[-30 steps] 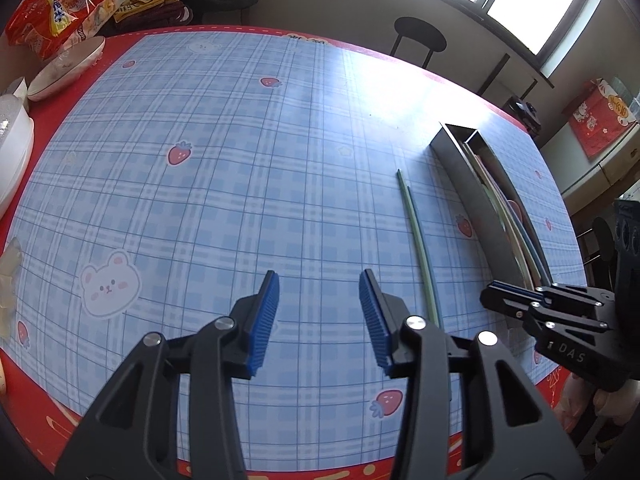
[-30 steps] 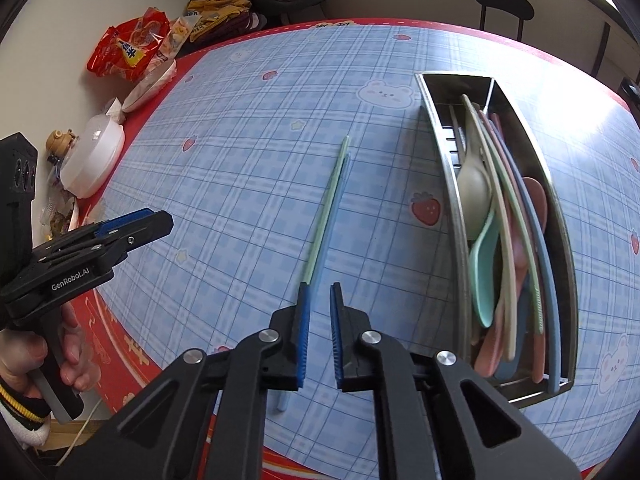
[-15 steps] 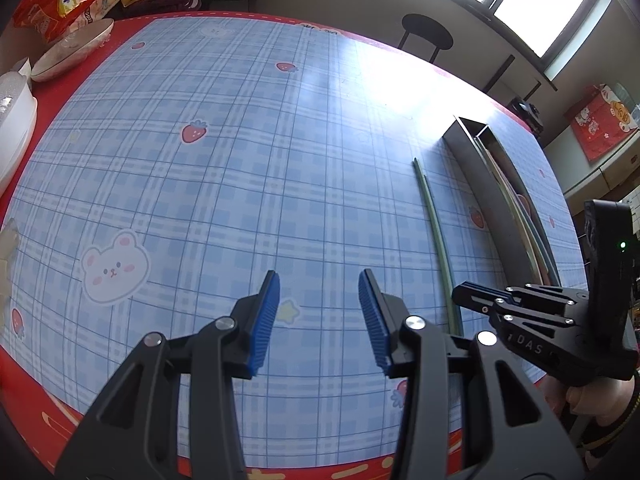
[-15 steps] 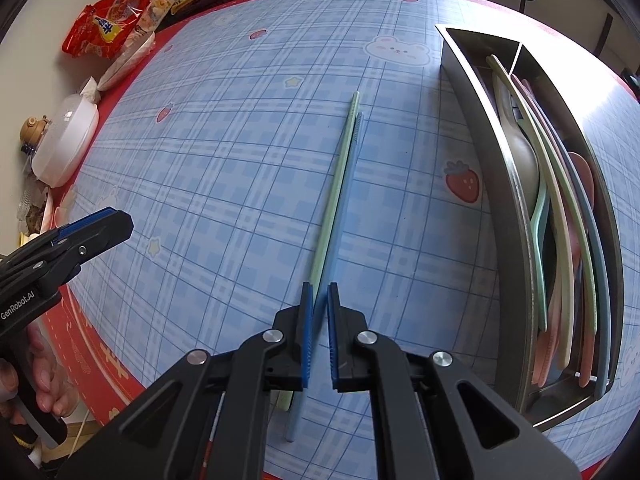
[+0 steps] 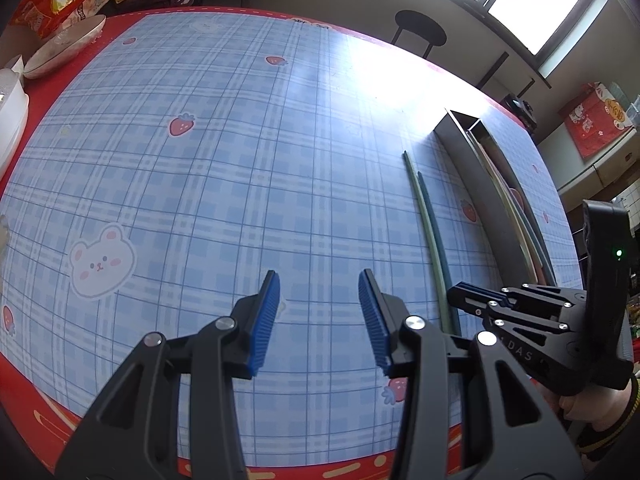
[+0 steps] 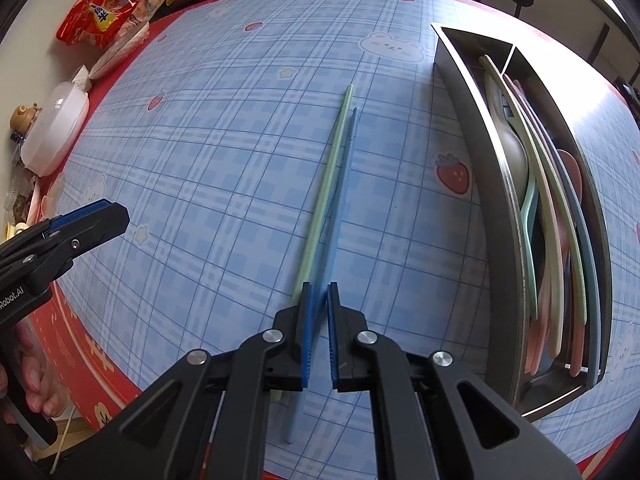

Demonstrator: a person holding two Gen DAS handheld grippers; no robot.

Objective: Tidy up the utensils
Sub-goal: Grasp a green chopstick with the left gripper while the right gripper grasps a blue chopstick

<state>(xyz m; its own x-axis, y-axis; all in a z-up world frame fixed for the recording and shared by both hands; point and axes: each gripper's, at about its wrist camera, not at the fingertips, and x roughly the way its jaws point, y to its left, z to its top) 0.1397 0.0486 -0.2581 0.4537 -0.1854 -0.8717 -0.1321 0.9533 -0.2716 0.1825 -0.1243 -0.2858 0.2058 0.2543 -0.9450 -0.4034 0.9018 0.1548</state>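
Right hand-held gripper hangs just above the near ends of two chopsticks, jaws nearly clenched with only a narrow gap. The blue chopstick seems to run through that gap, but I cannot tell whether the pads actually press it; I read it as not gripped. The green chopstick lies touching it on the left, both flat on the checked surface and pointing away from me.

Left hand-held gripper hovers released over bare cloth, nothing between its jaws, well to the left of the chopsticks.

The steel utensil tray sits just right of the pair and already holds pastel spoons and chopsticks in its long compartment.

Handling judgement: these look like light, stiff plastic sticks, thin and smooth, likely to roll or pivot if pinched off-centre. Lying flush on the cloth, they give little edge to get under. I would take hold near the thick near end, pads square across the stick, one at a time, since a grip on both risks one slipping out.
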